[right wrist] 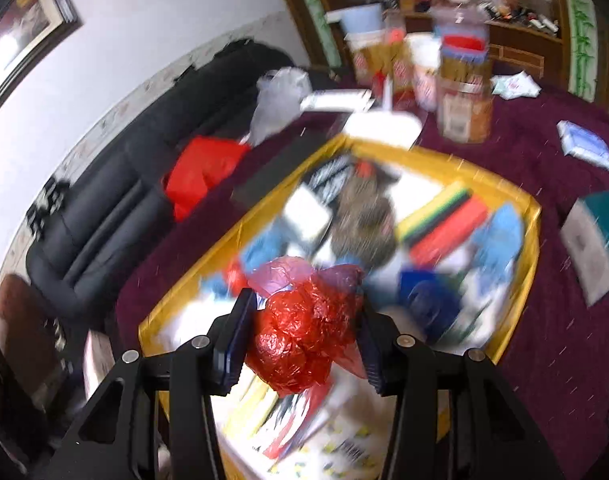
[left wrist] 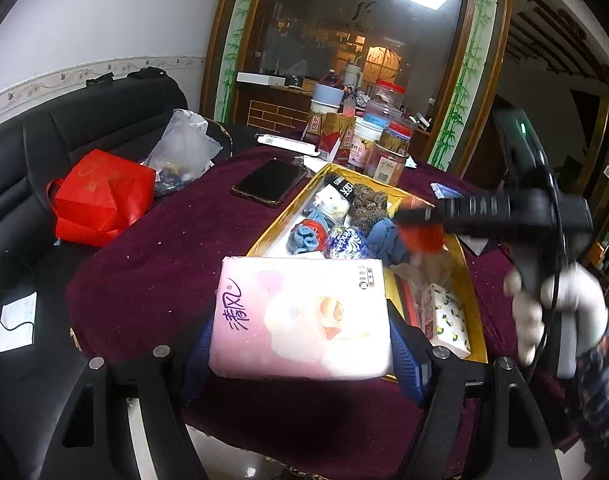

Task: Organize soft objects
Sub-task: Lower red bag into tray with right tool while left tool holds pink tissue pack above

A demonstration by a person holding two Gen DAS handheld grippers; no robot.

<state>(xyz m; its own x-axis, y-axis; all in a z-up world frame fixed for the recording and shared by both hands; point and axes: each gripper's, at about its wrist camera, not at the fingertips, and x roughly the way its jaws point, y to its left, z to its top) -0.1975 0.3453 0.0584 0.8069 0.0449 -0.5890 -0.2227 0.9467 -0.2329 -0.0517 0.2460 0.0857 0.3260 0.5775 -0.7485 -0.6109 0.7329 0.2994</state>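
Both grippers loaded over the yellow tray [left wrist: 478,312].
Left gripper [left wrist: 300,320] clamped a pink tissue pack [left wrist: 304,316], long axis crosswise; right gripper [right wrist: 304,340] squeezed a crumpled red bag [right wrist: 304,340].

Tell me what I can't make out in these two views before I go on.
- Yellow box contents: smeared by motion blur in the right wrist view.
- Near part of the box: hidden behind the pink tissue pack in the left wrist view.
- Red plastic bag: what it wraps is hidden.
- Jar labels: too small.

The left wrist camera looks slanting down across the table's [left wrist: 144,264] near edge toward the yellow tray [left wrist: 470,280]. The right wrist camera hangs close above that tray [right wrist: 532,216]; both share it.
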